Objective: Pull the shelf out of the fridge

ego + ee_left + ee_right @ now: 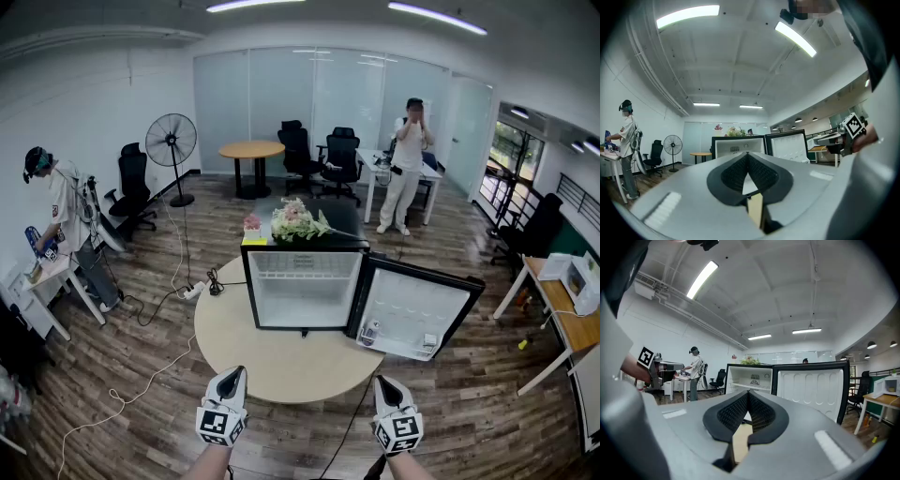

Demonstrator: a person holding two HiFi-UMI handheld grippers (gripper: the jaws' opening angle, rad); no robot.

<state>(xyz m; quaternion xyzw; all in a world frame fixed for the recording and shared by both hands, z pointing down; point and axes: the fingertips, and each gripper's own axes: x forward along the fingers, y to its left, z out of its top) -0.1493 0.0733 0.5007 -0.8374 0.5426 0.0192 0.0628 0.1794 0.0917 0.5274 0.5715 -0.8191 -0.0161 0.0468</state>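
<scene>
A small black fridge stands on a round wooden table, its door swung wide open to the right. Inside the white interior, a shelf sits high up near the top. In the right gripper view the shelf shows as a thin white ledge. My left gripper and right gripper hover over the near edge of the table, well short of the fridge. Both are shut with nothing between their pads. The fridge lies straight ahead in the left gripper view.
A bunch of flowers lies on top of the fridge. Small items sit in the door rack. One person stands at a desk on the left, another person at the back. A fan, office chairs and floor cables surround the table.
</scene>
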